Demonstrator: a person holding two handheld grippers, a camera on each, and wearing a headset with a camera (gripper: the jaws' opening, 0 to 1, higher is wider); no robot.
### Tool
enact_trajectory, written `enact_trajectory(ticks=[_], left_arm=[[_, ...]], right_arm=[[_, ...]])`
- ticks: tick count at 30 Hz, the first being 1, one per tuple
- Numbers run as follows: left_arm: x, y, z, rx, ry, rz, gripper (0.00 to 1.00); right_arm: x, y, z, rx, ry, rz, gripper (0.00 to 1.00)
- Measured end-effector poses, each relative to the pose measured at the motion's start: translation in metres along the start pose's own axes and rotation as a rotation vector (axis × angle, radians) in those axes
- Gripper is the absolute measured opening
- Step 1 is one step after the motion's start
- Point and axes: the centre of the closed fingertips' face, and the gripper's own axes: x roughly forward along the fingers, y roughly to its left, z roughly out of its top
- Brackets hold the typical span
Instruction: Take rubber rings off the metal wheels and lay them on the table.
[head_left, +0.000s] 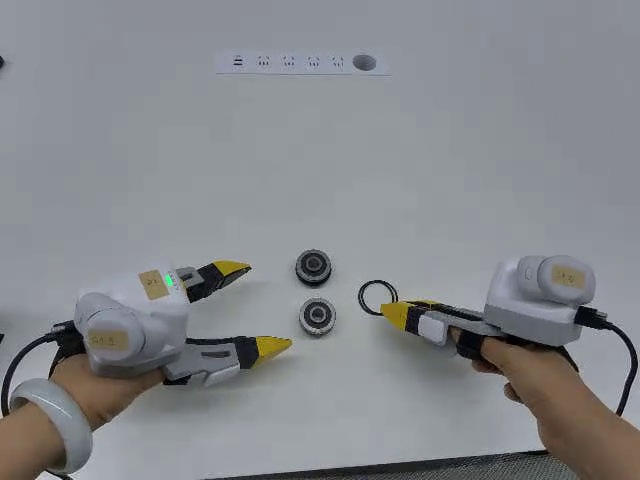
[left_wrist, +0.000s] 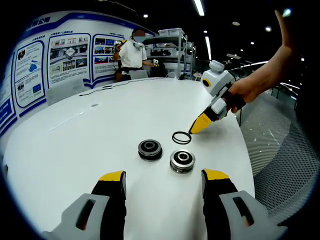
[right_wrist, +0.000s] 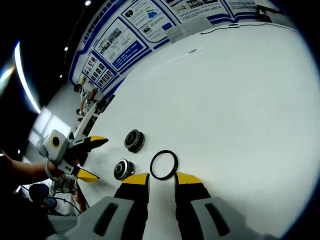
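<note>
Left tongs (head_left: 255, 307) wide open, empty; my right tongs (head_left: 395, 313) barely open, empty. Rubber ring (head_left: 360, 296) lies on the table (head_left: 450, 180) off the right tips, beside two metal wheels (head_left: 314, 267) (head_left: 317, 316), toward the near edge.

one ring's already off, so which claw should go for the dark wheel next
Probably left. The left claw is open wide and aimed at the dark wheel, just ahead of its jaws. The right claw has its jaws narrow, by the loose ring.

far wheel (head_left: 314, 267), near wheel (head_left: 317, 316) close together; ring (head_left: 377, 297) just right; table (head_left: 450, 180) beyond open
</note>
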Motion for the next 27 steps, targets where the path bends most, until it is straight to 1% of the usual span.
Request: enact_trajectory(ticks=[3,6,9,12,13,16,17,19,22,25,27], left_arm=[[0.000,0.000,0.000,-0.002,0.000,0.001,0.62],[0.000,0.000,0.001,-0.003,-0.001,0.000,0.61],[0.000,0.001,0.002,-0.008,-0.003,0.002,0.61],[0.001,0.004,0.003,-0.013,-0.005,0.008,0.61],[0.001,0.005,0.004,-0.014,-0.008,0.011,0.61],[0.002,0.010,0.008,-0.027,-0.014,0.021,0.59],[0.003,0.012,0.010,-0.025,-0.016,0.027,0.58],[0.004,0.014,0.012,-0.023,-0.017,0.030,0.56],[0.008,0.017,0.016,-0.012,-0.012,0.037,0.54],[0.011,0.017,0.022,-0.002,-0.014,0.034,0.53],[0.013,0.017,0.026,0.007,-0.017,0.033,0.52]], right_arm=[[-0.002,0.001,0.001,-0.026,0.000,0.001,0.23],[-0.005,0.005,0.005,-0.060,-0.015,0.009,0.24],[-0.007,0.009,0.008,-0.121,-0.030,0.022,0.30],[-0.008,0.016,0.008,-0.188,-0.036,0.042,0.38],[-0.008,0.017,0.008,-0.216,-0.042,0.048,0.42],[-0.007,0.023,0.008,-0.254,-0.046,0.062,0.50],[-0.007,0.026,0.010,-0.277,-0.055,0.072,0.52],[-0.006,0.029,0.010,-0.292,-0.056,0.078,0.55],[-0.003,0.034,0.010,-0.335,-0.054,0.086,0.59],[-0.001,0.037,0.009,-0.362,-0.046,0.091,0.60],[-0.001,0.037,0.009,-0.368,-0.042,0.092,0.60]])
